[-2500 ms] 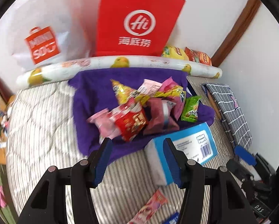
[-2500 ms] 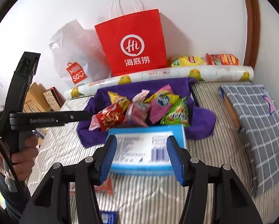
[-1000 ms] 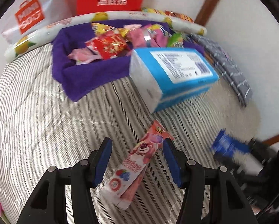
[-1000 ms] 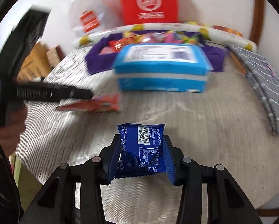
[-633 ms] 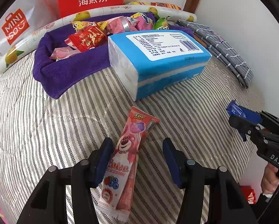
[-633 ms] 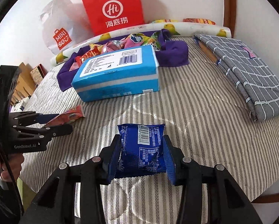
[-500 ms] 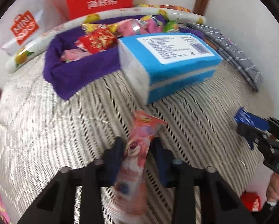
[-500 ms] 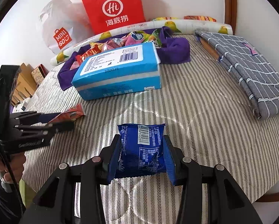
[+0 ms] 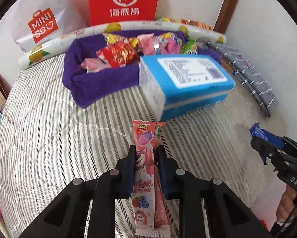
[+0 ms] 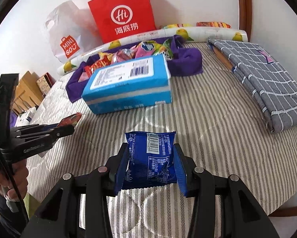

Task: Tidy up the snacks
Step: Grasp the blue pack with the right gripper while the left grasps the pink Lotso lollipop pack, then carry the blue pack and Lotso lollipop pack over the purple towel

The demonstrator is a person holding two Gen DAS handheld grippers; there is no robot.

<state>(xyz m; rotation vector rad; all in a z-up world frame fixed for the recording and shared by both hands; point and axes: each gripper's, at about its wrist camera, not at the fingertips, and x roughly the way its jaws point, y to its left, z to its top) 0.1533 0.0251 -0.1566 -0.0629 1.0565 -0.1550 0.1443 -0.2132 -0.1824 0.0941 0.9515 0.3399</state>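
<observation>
Left gripper (image 9: 145,154) is clamped on the pink lollipop pack (image 9: 146,170), fingers (image 9: 131,158) narrow, pinching it about a third down from its top. It's a long, thin, light foil sleeve (probably floppy at the free ends), so a mid-length hold seems best. It hangs just in front of the blue tissue pack (image 9: 186,83), above the striped bed (image 9: 49,138).

Right gripper (image 10: 150,164) holds the blue snack pouch (image 10: 151,158) by its side edges; soft, crinkly, likely slippery film, contents perhaps crushable. It's also in front of the tissue pack.

Readable: "TOY STORY" on the lollipop pack, "Hi" on the red bag (image 9: 124,2), "MINISO" on the white bag (image 9: 43,25). Pouch print too small, barcode only.
</observation>
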